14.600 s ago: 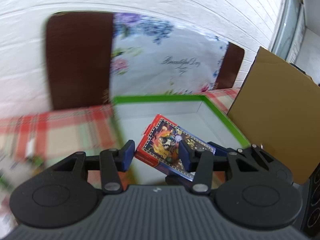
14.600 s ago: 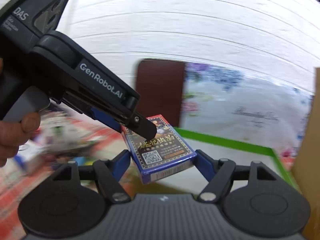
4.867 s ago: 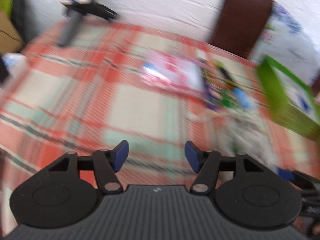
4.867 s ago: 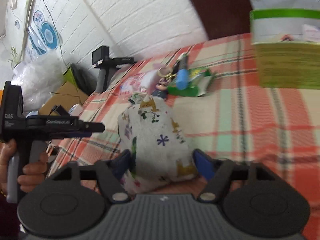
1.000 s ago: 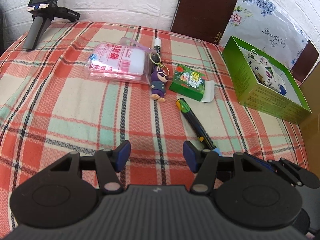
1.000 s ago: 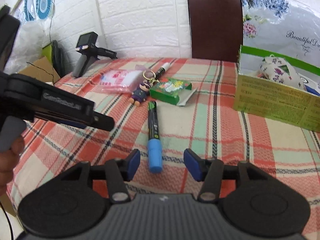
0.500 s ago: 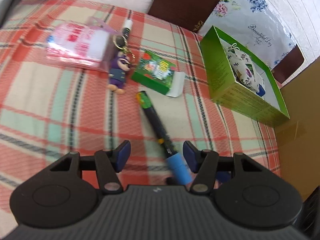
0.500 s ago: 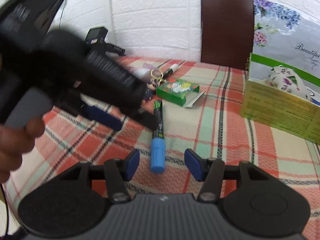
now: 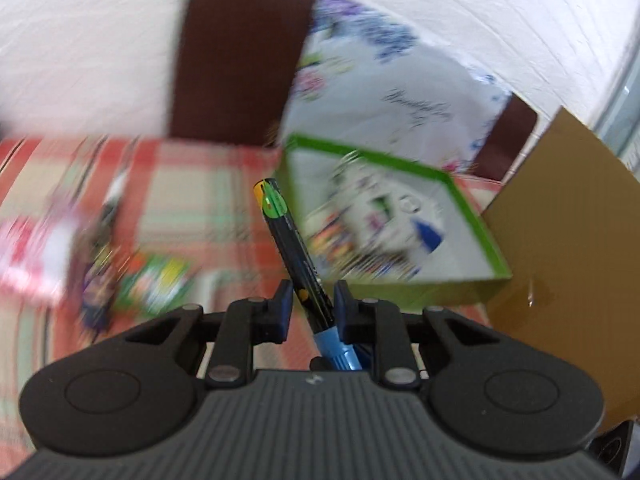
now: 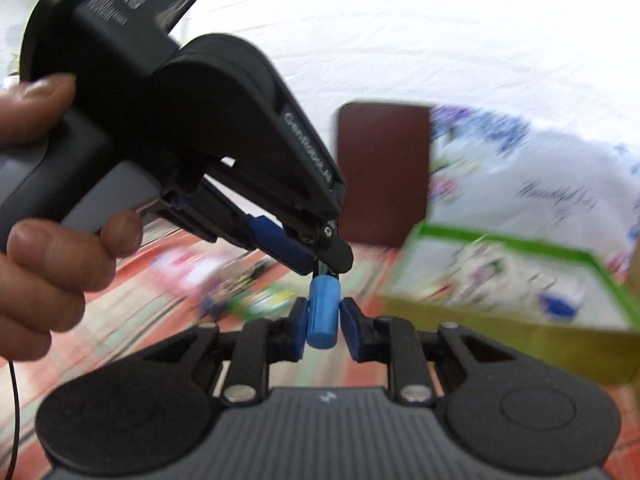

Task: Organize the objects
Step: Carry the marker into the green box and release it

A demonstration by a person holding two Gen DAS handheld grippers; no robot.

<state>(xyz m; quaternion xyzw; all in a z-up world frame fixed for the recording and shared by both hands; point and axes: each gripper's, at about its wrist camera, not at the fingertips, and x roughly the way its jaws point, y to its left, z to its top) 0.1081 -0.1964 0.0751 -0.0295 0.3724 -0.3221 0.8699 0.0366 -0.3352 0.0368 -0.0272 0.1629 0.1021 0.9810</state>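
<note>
Black handheld grippers, blue pads

Left gripper [image 10: 326, 258]: grey handle, white lettering, thin black cable, bare hand [image 10: 44, 184]. Right gripper [image 10: 323, 322]: ribbed housing, 2 round discs, silver screws.

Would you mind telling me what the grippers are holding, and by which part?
Both hold the marker: left gripper on its black barrel, right gripper on its blue cap.

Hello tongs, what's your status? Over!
Both tongs shut on the marker: left tongs on its barrel, right tongs on its blue cap. Green box ahead, pouch inside. Path looks clear.
</note>
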